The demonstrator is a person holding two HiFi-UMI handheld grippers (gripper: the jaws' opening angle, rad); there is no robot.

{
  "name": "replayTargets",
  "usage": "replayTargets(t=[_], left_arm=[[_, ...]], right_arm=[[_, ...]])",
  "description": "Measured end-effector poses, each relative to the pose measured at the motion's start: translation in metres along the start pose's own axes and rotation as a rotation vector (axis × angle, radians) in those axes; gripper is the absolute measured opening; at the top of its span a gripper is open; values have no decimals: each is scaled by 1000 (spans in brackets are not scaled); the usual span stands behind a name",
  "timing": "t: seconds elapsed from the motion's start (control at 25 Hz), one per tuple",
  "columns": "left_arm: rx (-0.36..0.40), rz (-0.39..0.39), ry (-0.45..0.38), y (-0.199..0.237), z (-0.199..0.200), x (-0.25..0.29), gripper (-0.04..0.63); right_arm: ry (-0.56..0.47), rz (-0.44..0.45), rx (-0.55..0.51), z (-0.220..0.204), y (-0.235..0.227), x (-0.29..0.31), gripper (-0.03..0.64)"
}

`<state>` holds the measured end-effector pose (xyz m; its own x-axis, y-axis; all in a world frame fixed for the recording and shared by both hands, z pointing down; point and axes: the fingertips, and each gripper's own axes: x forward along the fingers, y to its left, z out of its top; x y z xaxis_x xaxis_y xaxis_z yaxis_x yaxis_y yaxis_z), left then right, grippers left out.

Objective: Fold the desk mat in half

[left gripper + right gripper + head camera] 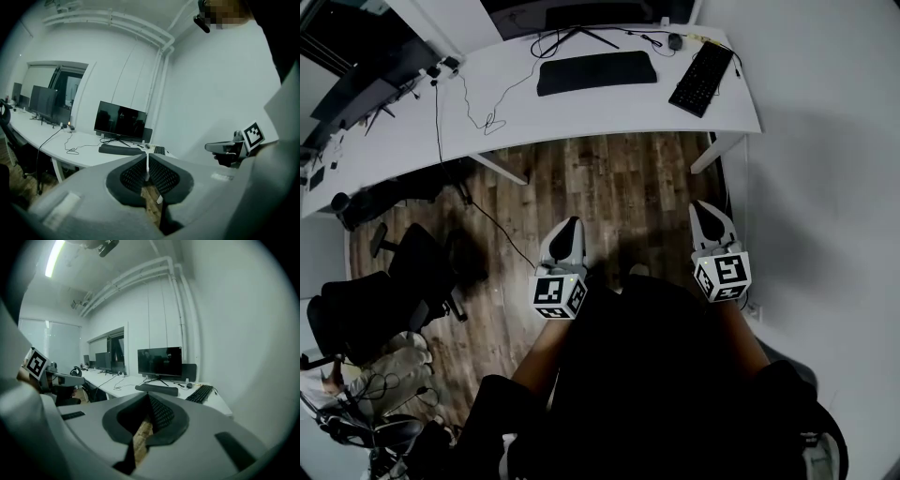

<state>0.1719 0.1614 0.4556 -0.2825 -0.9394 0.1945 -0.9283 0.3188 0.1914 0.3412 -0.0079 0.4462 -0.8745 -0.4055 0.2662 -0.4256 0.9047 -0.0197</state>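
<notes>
The black desk mat (595,72) lies on the white desk (525,117) as a thick dark strip in front of the monitor; it also shows as the desk mat (119,150) and the desk mat (157,389) in the gripper views. Both grippers hang over the wooden floor, well short of the desk. My left gripper (568,228) is shut with nothing in it, its pads meeting at the left gripper (147,158). My right gripper (706,210) is also shut and empty, its tips together at the right gripper (149,397).
A black keyboard (703,77) and a mouse (675,40) lie on the desk to the right of the mat. Cables (487,117) trail across the desk's left part. Office chairs (394,281) stand at the left. A white wall (825,187) runs along the right.
</notes>
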Motion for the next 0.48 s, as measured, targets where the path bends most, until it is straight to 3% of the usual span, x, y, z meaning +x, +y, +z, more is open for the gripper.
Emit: replayTargets(t=[0.48], left_arm=[[-16, -17, -51, -8, 5, 1, 25]], right_arm=[[-16, 35, -18, 6, 18, -5, 0]])
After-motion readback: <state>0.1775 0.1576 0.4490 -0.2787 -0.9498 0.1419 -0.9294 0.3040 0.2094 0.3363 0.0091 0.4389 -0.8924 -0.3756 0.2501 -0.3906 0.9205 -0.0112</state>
